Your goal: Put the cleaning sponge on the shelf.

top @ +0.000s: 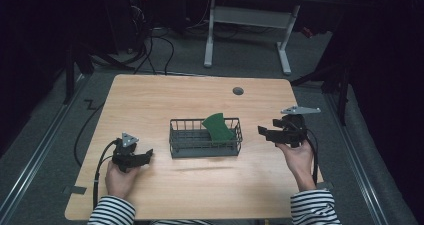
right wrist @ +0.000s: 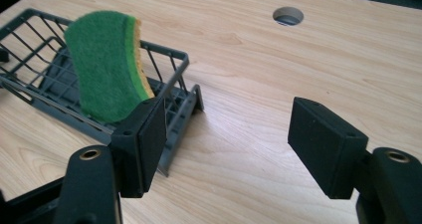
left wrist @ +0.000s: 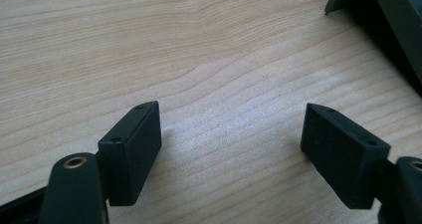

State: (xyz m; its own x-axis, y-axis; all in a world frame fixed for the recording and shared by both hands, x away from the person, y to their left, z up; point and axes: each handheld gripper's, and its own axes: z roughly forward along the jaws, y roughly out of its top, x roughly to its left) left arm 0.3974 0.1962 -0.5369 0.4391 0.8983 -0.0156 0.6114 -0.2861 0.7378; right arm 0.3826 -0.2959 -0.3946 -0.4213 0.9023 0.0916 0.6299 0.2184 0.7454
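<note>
We see the green sponge standing tilted in the right end of the dark wire basket, leaning on its rim, its yellow edge turned toward the right claw. The basket sits near the middle of the desk. Our right claw hovers just beside the basket's right end, released, jaws apart with nothing between them and bare wood below. Our left claw rests low on the desk, left of the basket and a little nearer us, also released and empty. A round cable hole lies farther back.
</note>
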